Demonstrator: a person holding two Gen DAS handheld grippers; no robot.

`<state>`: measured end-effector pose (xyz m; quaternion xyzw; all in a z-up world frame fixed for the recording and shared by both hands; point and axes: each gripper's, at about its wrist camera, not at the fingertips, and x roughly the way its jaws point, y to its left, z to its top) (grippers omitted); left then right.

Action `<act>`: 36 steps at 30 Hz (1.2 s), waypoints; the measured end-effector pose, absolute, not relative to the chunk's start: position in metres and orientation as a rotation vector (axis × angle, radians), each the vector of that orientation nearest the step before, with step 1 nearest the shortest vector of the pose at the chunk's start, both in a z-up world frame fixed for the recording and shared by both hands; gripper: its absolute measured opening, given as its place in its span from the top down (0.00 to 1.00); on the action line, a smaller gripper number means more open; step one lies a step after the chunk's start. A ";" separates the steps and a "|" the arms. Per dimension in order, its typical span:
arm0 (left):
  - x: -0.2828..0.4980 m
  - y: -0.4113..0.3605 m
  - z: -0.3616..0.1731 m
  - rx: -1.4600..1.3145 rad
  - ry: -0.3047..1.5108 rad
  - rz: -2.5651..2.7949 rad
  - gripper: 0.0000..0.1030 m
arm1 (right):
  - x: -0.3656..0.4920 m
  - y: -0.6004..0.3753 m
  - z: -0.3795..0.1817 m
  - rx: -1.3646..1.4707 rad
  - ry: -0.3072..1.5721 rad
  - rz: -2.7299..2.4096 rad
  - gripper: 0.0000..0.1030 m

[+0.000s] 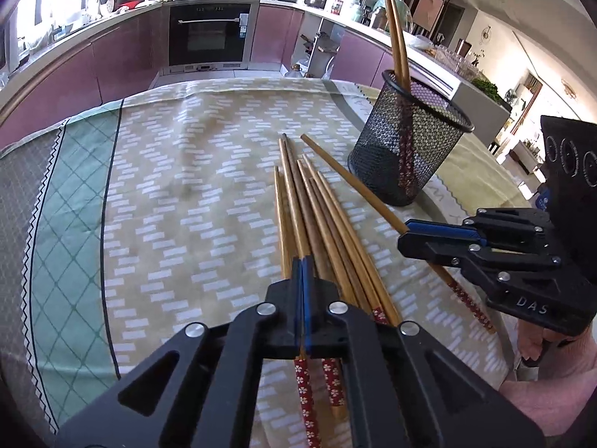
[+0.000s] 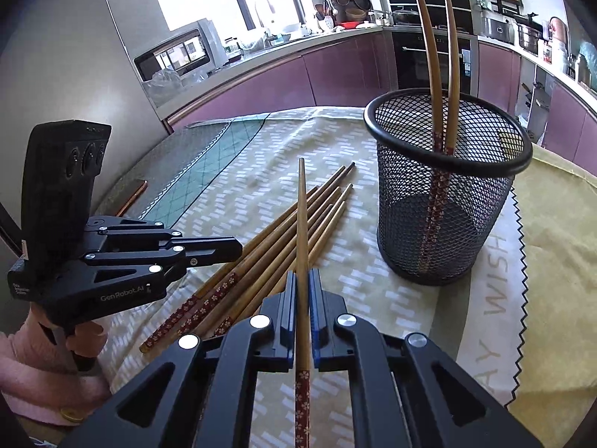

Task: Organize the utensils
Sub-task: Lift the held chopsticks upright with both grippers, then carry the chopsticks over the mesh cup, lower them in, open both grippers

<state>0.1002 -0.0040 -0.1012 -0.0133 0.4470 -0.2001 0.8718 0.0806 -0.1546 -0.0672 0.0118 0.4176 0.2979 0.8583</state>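
Chopsticks [image 2: 283, 246], wooden with red flower-patterned handle ends, lie in a loose bundle on a patterned tablecloth [image 1: 168, 186] that covers a table in a kitchen. Their thin tips point away toward the far edge of the cloth.

A black wire-mesh cup [image 2: 444, 201] stands upright on the cloth just beside the bundle, to its right in both views. Two chopsticks in the cup [image 2: 434, 74] stand handle-end down and lean against its rim, tips in the air.

The right gripper [image 2: 303, 298] has its blue-padded tongs pinched on a single chopstick [image 2: 302, 224], gripped near the start of its patterned handle. That stick points forward and lies apart from the bundle (in the left wrist view it sits at an angle, between the bundle and the cup).

The left gripper [image 1: 301, 272] has its tongs pressed together on one chopstick at the left side of the bundle [image 1: 285, 224], whose patterned end shows behind the pads.

A hand in a pink sleeve [image 2: 80, 339] holds the left gripper's handle.
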 end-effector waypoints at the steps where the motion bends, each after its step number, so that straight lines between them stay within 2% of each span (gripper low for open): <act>1: 0.101 -0.005 -0.103 -0.018 0.937 -0.416 0.91 | 0.080 -0.155 -0.068 0.024 0.879 0.625 0.94; 2: 0.101 -0.005 -0.104 -0.001 0.929 -0.405 0.91 | 0.080 -0.155 -0.068 0.025 0.882 0.626 0.94; 4: 0.104 -0.005 -0.106 0.006 0.935 -0.387 0.83 | 0.080 -0.155 -0.069 0.028 0.888 0.625 0.94; 5: 0.106 -0.004 -0.106 0.008 0.935 -0.384 0.83 | 0.080 -0.156 -0.069 0.028 0.889 0.624 0.94; 11: 0.113 -0.011 -0.110 0.070 0.939 -0.376 0.84 | 0.080 -0.152 -0.068 0.025 0.890 0.621 0.94; 13: 0.114 -0.015 -0.110 0.088 0.936 -0.363 0.91 | 0.080 -0.151 -0.068 0.020 0.887 0.618 0.94; 19: 0.109 -0.019 -0.103 0.084 0.907 -0.336 0.93 | 0.075 -0.150 -0.061 0.014 0.856 0.630 0.94; 36: 0.079 0.008 0.002 -0.150 0.679 -0.586 0.93 | 0.069 -0.196 0.004 0.083 0.644 0.612 0.94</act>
